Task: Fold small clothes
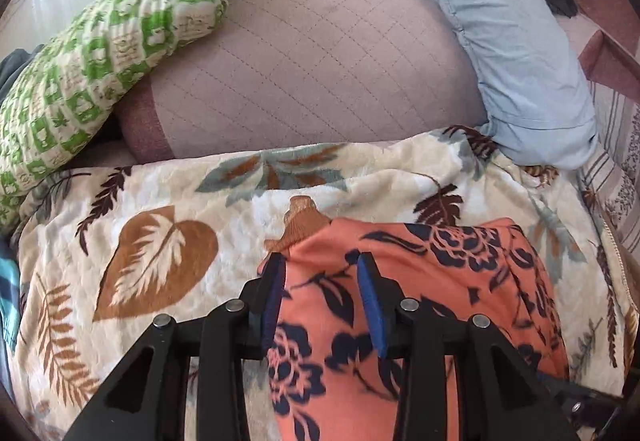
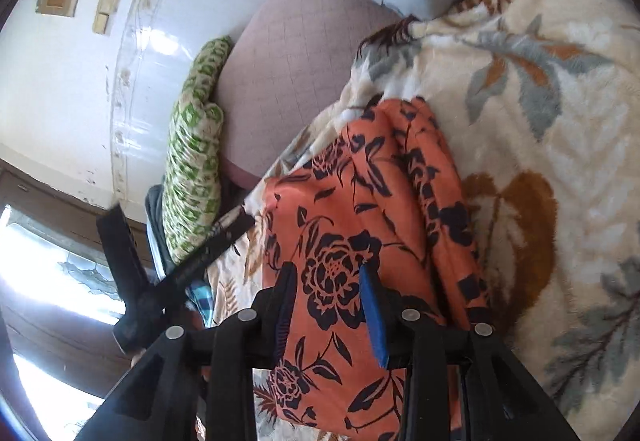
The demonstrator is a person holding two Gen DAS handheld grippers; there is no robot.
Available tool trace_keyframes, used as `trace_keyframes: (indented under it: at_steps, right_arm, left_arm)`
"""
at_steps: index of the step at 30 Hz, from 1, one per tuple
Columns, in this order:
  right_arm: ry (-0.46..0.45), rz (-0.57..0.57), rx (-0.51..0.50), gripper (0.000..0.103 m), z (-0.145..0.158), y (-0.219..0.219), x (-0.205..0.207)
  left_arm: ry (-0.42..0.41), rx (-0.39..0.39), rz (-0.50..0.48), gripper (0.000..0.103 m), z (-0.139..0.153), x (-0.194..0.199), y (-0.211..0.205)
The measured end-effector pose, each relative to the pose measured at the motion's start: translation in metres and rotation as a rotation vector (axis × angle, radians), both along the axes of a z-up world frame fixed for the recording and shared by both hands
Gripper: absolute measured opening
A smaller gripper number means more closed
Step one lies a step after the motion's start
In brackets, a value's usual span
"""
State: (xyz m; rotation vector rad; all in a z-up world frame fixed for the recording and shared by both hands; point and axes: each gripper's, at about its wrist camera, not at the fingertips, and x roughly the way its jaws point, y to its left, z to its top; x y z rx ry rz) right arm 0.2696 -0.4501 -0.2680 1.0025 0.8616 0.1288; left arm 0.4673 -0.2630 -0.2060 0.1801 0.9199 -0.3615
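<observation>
Blue-padded fingers (image 1: 370, 305) of the left gripper (image 1: 320, 261) stand partly spread, angled down over the near left part of the orange garment with dark navy flowers (image 1: 420, 301); its cloth shows between them, but whether the pads press on it cannot be told. Fingers (image 2: 372, 313) of the right gripper (image 2: 326, 273) are likewise partly spread, tilted down above a large printed flower on the same garment (image 2: 360, 201), and no pinch can be made out there either.

That garment lies in a folded strip on a cream plush blanket printed with brown and grey leaves (image 1: 160, 201), which covers the near part of the bed. Beyond the blanket is a pinkish quilted mattress cover (image 1: 300, 61). A green-and-cream patterned pillow (image 1: 100, 61) rests at its far left and a pale blue pillow (image 1: 500, 21) at its far right. No containers are in sight.
</observation>
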Motion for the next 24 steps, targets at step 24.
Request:
trace_keyframes:
  at_steps: [24]
  right_arm:
    - [0.140, -0.090, 0.082, 0.000, -0.046, -0.043, 0.117]
  left_arm:
    - [-0.064, 0.046, -0.117, 0.061, -0.037, -0.105, 0.051]
